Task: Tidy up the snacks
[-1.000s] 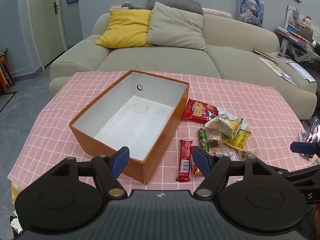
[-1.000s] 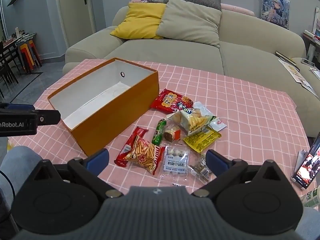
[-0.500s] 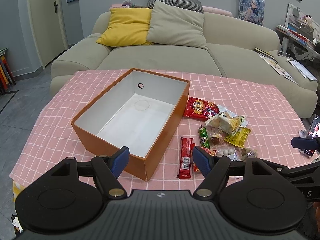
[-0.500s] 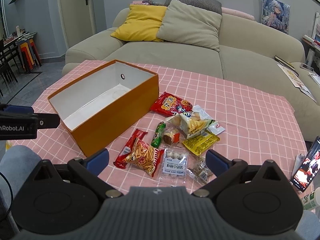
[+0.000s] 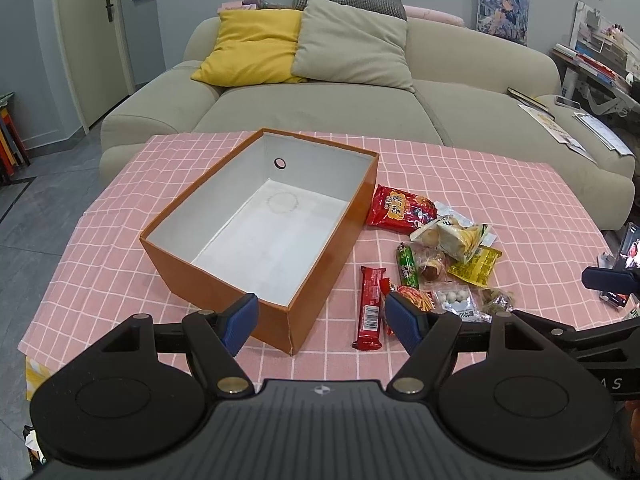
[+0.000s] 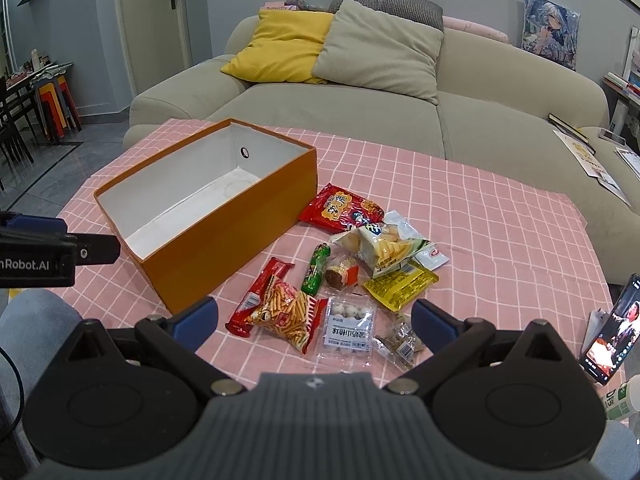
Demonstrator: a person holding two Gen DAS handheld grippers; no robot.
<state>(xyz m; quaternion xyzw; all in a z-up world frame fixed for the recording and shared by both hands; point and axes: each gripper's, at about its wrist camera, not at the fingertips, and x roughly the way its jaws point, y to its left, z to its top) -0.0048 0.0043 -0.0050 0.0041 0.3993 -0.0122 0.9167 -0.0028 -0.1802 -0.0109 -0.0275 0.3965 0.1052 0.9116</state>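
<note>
Snacks, crinkly foil and plastic packets (image 6: 344, 280), heaped mid-table on pink checked tablecloth (image 6: 500, 232), beside empty orange cardboard box (image 5: 320, 264). Left gripper (image 5: 322, 318), right gripper (image 6: 314, 318): jaws apart, empty. Advice: start with outermost packet, pinch flat edge, drop inside box.

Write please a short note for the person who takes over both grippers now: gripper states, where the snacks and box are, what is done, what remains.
Left gripper: open, holds nothing.
Right gripper: open, holds nothing.
Orange box: on the pink checked cloth, nothing inside.
Snacks: all on the cloth to the right of the box, among them the red chip bag, green stick, yellow packet and fries bag.
Done: nothing packed.
Left: every snack.
</note>
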